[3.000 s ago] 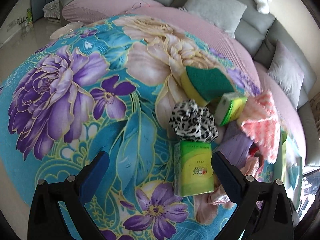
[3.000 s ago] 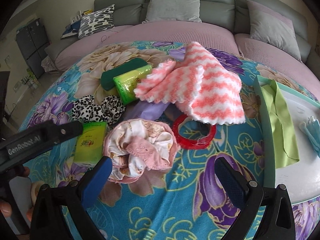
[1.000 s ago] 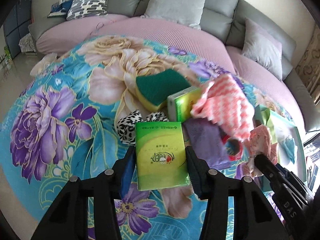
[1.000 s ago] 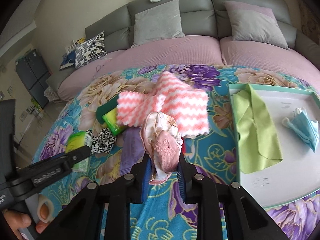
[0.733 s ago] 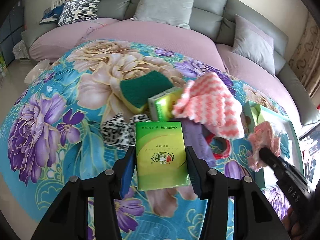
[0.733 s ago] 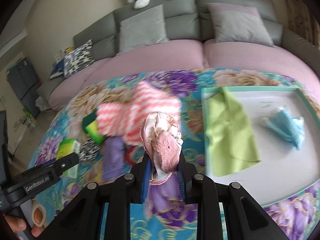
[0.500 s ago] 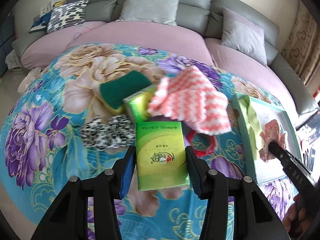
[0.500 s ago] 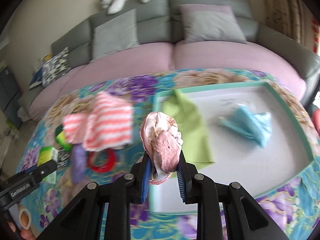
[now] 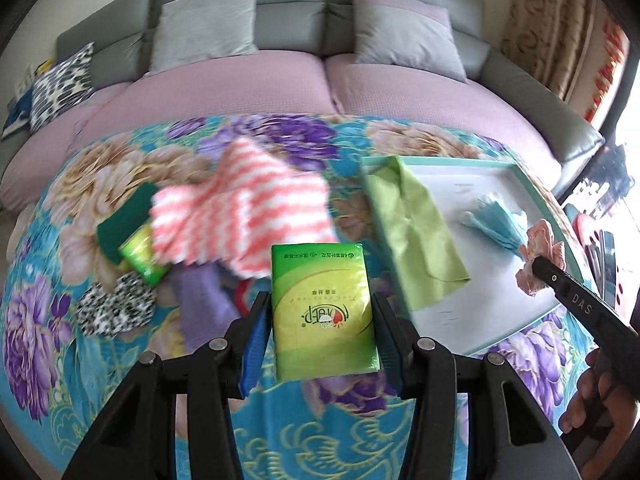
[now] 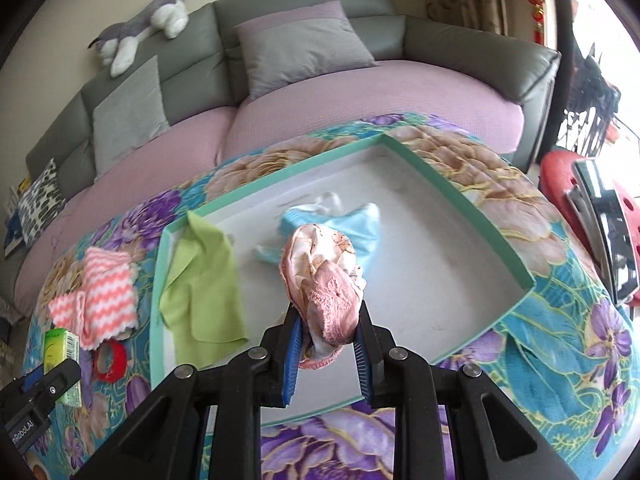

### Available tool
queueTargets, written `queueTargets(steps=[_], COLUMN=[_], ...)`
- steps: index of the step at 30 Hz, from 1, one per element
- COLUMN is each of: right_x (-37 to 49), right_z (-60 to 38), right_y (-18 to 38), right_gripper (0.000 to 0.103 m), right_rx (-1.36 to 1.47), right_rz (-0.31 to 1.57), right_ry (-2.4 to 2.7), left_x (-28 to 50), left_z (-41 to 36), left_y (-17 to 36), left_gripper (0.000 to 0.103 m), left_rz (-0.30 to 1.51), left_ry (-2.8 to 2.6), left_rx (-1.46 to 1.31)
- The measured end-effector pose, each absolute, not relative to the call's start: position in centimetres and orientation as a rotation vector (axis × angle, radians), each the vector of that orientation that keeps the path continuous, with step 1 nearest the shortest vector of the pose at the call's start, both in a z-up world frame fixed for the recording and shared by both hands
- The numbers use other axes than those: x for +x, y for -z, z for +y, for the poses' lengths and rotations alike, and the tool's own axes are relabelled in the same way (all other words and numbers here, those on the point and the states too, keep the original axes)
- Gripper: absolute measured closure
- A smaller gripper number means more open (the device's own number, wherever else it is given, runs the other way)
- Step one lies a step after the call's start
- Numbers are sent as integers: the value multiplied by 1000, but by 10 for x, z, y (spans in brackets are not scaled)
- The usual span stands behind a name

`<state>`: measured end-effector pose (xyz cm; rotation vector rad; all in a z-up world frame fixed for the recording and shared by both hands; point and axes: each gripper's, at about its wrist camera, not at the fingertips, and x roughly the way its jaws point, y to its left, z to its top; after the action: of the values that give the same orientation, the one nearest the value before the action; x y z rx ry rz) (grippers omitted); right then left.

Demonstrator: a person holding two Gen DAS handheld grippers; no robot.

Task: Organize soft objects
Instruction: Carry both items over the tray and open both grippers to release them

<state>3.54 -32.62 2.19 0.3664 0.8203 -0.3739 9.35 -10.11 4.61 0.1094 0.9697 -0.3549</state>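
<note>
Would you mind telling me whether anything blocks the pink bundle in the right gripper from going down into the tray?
Nothing visible blocks it. The right gripper holds the pink bundle above the tray. A blue mask and a green cloth lie inside, but bare floor is free in front.

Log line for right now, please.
left gripper: shut on green tissue pack | right gripper: shut on pink cloth bundle, over tray

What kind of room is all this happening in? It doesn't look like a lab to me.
Most likely a home living room. A long grey sofa with cushions curves along the wall, a plush toy dog lies on its back, and the work surface wears a flowered cloth.
</note>
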Motion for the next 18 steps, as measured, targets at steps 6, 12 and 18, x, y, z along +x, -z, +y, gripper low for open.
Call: queueTargets(steps=[6, 12, 18], right_x=[19, 6, 2], right_z=[-360, -384, -395], right_y=[-19, -19, -17], right_gripper=[78, 78, 75], right_rx=[446, 497, 519], right_rz=[794, 766, 755], right_ry=[427, 474, 503], left_x=[93, 96, 100], left_z=[-145, -187, -217], left_y=[-46, -37, -30], left_gripper=[52, 52, 52], left_rz=[965, 977, 976], left_ry=[433, 485, 524], left_rx=[170, 227, 244])
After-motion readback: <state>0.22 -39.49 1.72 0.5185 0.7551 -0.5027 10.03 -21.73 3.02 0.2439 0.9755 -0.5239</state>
